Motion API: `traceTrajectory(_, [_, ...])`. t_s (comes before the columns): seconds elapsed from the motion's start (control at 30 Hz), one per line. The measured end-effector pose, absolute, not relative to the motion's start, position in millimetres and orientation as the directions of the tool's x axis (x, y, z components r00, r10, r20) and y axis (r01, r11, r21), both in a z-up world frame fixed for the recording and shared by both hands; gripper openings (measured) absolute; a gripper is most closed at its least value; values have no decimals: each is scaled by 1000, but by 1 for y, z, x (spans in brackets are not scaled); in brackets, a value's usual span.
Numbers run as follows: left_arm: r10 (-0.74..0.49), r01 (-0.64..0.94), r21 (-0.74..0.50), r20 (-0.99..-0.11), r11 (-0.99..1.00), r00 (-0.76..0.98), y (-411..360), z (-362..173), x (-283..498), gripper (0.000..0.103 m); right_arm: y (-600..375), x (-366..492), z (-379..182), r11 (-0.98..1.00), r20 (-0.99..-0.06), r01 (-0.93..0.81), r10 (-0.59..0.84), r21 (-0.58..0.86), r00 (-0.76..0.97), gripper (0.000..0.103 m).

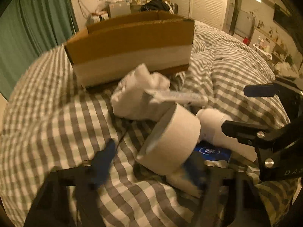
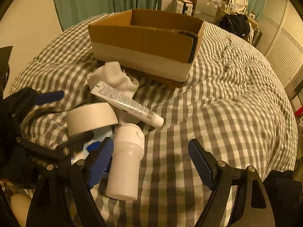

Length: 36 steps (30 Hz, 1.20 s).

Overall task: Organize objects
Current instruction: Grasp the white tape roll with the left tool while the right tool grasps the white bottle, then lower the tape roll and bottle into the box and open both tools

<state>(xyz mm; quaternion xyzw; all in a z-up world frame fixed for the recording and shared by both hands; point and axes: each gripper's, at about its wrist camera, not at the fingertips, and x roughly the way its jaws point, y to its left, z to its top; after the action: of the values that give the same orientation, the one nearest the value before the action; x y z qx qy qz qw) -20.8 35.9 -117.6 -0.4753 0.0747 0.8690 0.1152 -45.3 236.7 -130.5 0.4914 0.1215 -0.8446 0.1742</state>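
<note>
An open cardboard box [image 1: 130, 43] [image 2: 145, 43] stands on the checked duvet. In front of it lie a white sock [image 1: 140, 92] [image 2: 115, 77], a white tube [image 1: 181, 95] [image 2: 126, 104], a wide tape roll [image 1: 172, 141] [image 2: 90, 118] and a white bottle [image 1: 217, 130] [image 2: 126, 162], over a blue packet [image 1: 212, 151]. My left gripper [image 1: 151, 160] is open, its fingers either side of the tape roll; it also shows in the right wrist view [image 2: 64, 115]. My right gripper [image 2: 151, 162] is open, the bottle by its left pad [image 2: 100, 160]; it also shows in the left wrist view [image 1: 248, 107].
The grey-and-white checked duvet [image 2: 227, 104] covers the bed, rumpled at the right. Green curtains [image 1: 36, 30] hang behind. A dresser with a mirror and a dark bag [image 2: 234, 24] stands beyond the bed.
</note>
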Motion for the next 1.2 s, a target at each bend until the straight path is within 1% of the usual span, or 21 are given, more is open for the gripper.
traceTrajectory(0.03, [140, -265, -1, -851, -964, -506, 33, -120, -23, 48, 236, -45, -133, -909, -876, 416, -171, -37, -452, 81])
traceTrajectory(0.07, [151, -263, -18, -855, -965, -497, 30, -121, -24, 38, 235, -44, -136, -907, -879, 420, -172, -35, -444, 81])
traceTrajectory(0.1, [156, -260, -25, -854, -965, -496, 29, -121, -24, 35, 233, -43, -138, -904, -883, 426, -174, -32, -436, 81])
traceTrajectory(0.17, [148, -255, -15, -846, -967, -512, 27, -117, -23, 33, 229, -41, -145, -896, -890, 442, -174, -34, -421, 80])
traceTrajectory(0.2, [143, -253, -9, -843, -967, -518, 27, -115, -22, 32, 226, -40, -148, -893, -893, 449, -170, -39, -416, 77])
traceTrajectory(0.27, [134, -248, 3, -835, -969, -534, 25, -110, -20, 31, 221, -39, -153, -884, -896, 463, -161, -55, -413, 71])
traceTrajectory(0.3, [129, -244, 9, -831, -970, -541, 23, -107, -19, 31, 219, -38, -155, -881, -897, 470, -161, -58, -412, 65])
traceTrajectory(0.33, [122, -240, 16, -826, -971, -550, 22, -105, -18, 30, 218, -37, -156, -877, -897, 477, -165, -57, -410, 57])
traceTrajectory(0.37, [120, -239, 21, -821, -971, -558, 21, -102, -17, 30, 217, -37, -156, -873, -897, 485, -175, -49, -405, 52])
traceTrajectory(0.4, [117, -235, 25, -815, -972, -567, 19, -98, -16, 30, 216, -36, -155, -868, -898, 494, -185, -41, -399, 43])
traceTrajectory(0.53, [111, -223, 33, -789, -974, -604, 13, -82, -13, 29, 210, -30, -151, -856, -889, 510, -171, -80, -425, 43])
traceTrajectory(0.57, [111, -221, 33, -784, -975, -610, 11, -79, -12, 28, 210, -28, -148, -856, -883, 510, -171, -86, -436, 43])
traceTrajectory(0.6, [112, -218, 32, -779, -975, -617, 9, -75, -12, 23, 209, -27, -145, -856, -879, 509, -173, -89, -445, 43])
traceTrajectory(0.67, [122, -217, 22, -768, -976, -629, 6, -65, -10, 17, 208, -25, -136, -856, -866, 508, -184, -90, -464, 43])
traceTrajectory(0.77, [126, -216, 22, -753, -976, -646, 3, -54, -8, 13, 208, -22, -119, -860, -843, 500, -193, -102, -503, 43])
traceTrajectory(0.8, [122, -213, 26, -747, -977, -653, 3, -50, -8, 11, 207, -21, -114, -861, -835, 497, -195, -106, -515, 43])
traceTrajectory(1.0, [123, -198, 18, -725, -980, -678, -4, -33, -10, 10, 210, -20, -80, -869, -783, 479, -211, -124, -585, 43])
traceTrajectory(1.2, [107, -183, 37, -689, -982, -716, -6, -7, -22, 10, 215, -25, -43, -877, -724, 460, -225, -141, -652, 43])
